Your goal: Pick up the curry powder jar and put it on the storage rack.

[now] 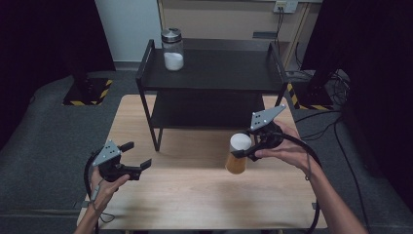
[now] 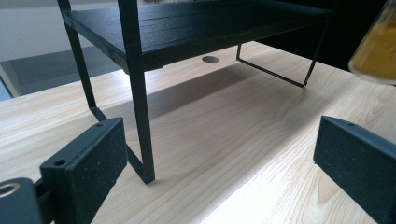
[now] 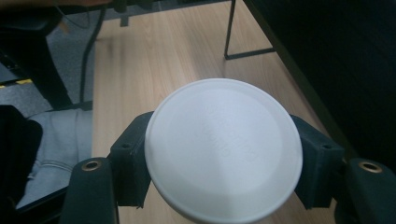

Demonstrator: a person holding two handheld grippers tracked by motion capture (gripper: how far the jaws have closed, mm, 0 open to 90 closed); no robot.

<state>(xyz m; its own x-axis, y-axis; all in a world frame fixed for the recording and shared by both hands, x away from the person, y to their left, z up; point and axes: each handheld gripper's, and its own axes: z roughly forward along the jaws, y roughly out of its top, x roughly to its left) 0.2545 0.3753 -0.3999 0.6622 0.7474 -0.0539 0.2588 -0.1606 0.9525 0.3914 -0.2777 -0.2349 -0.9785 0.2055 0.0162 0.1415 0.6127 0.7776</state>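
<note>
Two hand-held grippers work at a pale wooden table (image 1: 195, 195) seen from the high view. At about four o'clock from the table's middle, the right gripper (image 1: 243, 152) is clenched just under the flat white lid of a clear jar of amber-orange contents (image 1: 237, 155). The jar hangs upright above the wood, apparently held at the neck so it can be carried without tipping. At eight o'clock, the left gripper (image 1: 138, 157) hovers low with its jaws spread and nothing between them. At twelve o'clock stands a matte black two-tier metal shelf (image 1: 209, 68); a clear glass jar with a silver lid and white powder (image 1: 173, 49) sits on its top tier at the left, which suggests the shelf is where the amber jar is headed.

From the left gripper view, the two blocky black jaws stand wide apart over smooth, straight-grained wood. The shelf's thin square leg (image 2: 140, 107) rises at eleven o'clock, and the jar's amber side (image 2: 376, 46) shows at two o'clock.

From the right gripper view, the round, smooth white plastic lid (image 3: 223, 149) sits at centre, with a black jaw pressed in on either side beneath its rim.
</note>
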